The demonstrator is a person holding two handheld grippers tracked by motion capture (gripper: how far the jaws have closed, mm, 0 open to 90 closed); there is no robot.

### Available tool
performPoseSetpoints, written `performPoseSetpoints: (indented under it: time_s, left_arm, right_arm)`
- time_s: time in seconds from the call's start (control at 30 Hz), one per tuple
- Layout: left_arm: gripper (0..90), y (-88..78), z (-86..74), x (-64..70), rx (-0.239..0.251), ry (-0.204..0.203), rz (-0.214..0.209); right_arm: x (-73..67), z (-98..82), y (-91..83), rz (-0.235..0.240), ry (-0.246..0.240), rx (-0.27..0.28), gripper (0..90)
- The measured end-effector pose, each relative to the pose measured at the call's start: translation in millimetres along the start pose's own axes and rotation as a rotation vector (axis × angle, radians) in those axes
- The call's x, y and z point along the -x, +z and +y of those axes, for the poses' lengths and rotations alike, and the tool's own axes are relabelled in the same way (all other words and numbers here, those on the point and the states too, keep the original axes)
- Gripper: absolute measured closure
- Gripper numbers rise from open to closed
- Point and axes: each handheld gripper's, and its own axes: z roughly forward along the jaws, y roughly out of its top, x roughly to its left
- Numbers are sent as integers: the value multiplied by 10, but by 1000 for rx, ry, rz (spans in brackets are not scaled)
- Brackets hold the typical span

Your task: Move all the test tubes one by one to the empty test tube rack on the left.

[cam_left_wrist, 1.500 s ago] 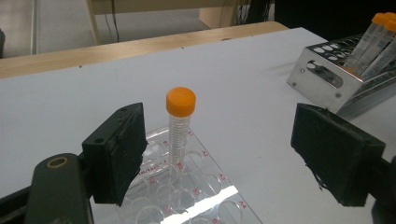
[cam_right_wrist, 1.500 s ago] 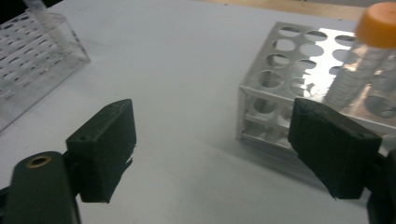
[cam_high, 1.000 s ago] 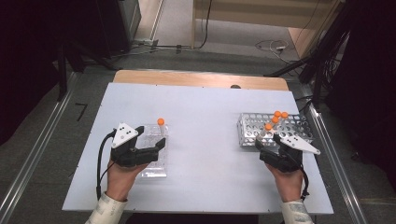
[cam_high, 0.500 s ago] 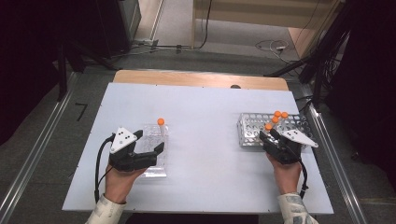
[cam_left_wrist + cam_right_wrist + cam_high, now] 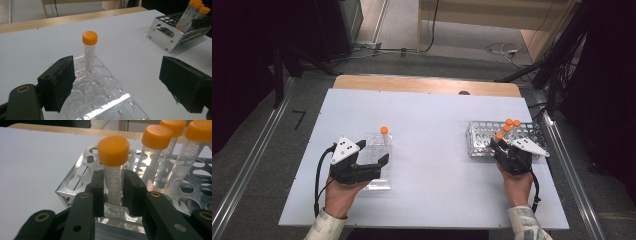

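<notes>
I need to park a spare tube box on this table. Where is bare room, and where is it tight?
Free: the wide middle strip of the table between the clear rack and the metal rack, and the far band before the wooden edge. Crowded: around each rack, where the left gripper and right gripper work.

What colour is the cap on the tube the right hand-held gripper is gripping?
Orange. The cap of the tube shows best in the right gripper view.

Shiny perforated metal is being shown by the rack (image 5: 82,173), clear glossy plastic by the tray (image 5: 105,97), matt white by the desk (image 5: 432,115).
</notes>
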Motion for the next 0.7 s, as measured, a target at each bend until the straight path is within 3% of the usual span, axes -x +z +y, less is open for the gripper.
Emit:
performPoseSetpoints:
  time_s: [0.7]
  left_arm:
    - [95, -20, 20, 29, 9, -6, -25]
  right_arm:
    - [-33, 133, -146, -23, -27, 69, 721]
